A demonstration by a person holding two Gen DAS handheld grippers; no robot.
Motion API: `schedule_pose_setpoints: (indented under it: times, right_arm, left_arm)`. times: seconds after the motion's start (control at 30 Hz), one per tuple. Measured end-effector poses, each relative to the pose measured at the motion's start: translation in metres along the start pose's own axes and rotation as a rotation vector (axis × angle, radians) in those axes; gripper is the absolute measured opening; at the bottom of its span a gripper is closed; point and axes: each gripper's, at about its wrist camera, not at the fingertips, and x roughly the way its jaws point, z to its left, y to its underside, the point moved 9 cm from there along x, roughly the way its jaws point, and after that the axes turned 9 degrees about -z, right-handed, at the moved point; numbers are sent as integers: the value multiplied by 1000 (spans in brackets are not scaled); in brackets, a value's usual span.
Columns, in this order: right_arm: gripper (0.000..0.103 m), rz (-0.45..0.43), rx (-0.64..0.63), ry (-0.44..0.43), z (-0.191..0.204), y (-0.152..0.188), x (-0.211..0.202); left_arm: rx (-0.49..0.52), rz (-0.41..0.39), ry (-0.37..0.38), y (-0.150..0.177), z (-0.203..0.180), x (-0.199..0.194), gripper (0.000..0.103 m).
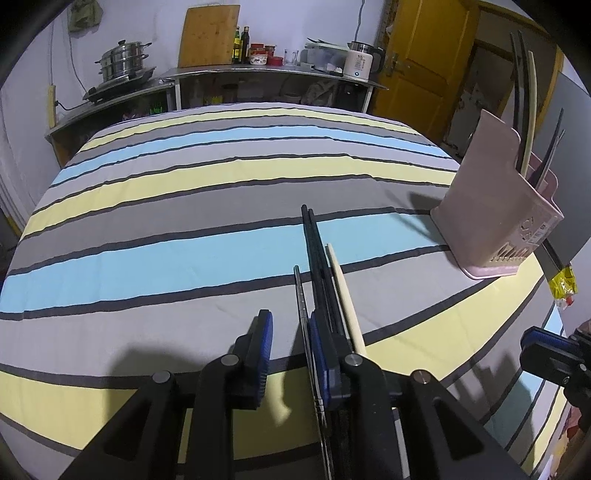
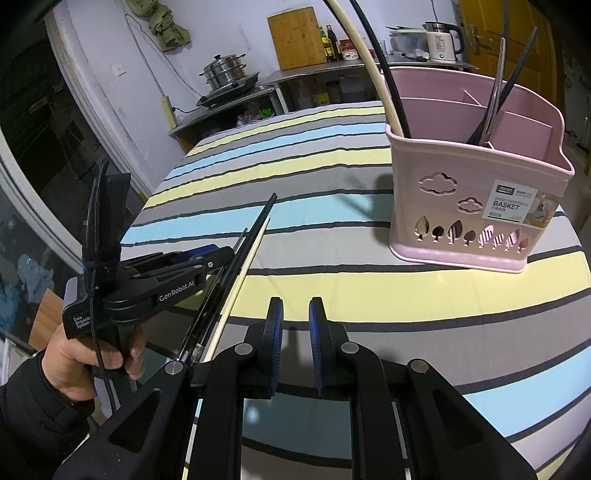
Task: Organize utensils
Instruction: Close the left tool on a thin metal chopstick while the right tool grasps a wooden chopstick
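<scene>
Left wrist view: left gripper (image 1: 290,338) jaws stand apart, the loose chopsticks (image 1: 325,273) lying beside its right pad. Centre and square them before closing. Right gripper (image 2: 296,325) open, empty; pink basket (image 2: 476,192) far right.

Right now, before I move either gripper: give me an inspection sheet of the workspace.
Surface: blue, yellow and grey striped cloth, lightly wrinkled.
Job's things: pink plastic basket with dividers, upright, cream and black chopsticks standing in it; loose bundle of black, cream and steel chopsticks beside the left gripper.
Clutter: yellow wrapper at the table edge behind the basket.
Grippers: left gripper jaws apart, steel chopstick between them, no grip seen; right gripper jaws apart, nothing between.
Cables: black cord down the left gripper's handle.
Surroundings: steel steamer pot, wooden cutting board, white kettle on shelving.
</scene>
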Motion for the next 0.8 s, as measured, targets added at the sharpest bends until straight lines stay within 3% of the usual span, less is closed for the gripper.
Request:
schedule_pose_setpoints:
  times: [0.4, 0.8]
  right_arm:
    - [14, 51, -10, -40, 27, -13, 52]
    - [14, 134, -45, 15, 43, -25, 127]
  left_arm:
    - [-62, -13, -87, 10, 40, -17, 22]
    - [-115, -28, -71, 15, 59, -25, 16]
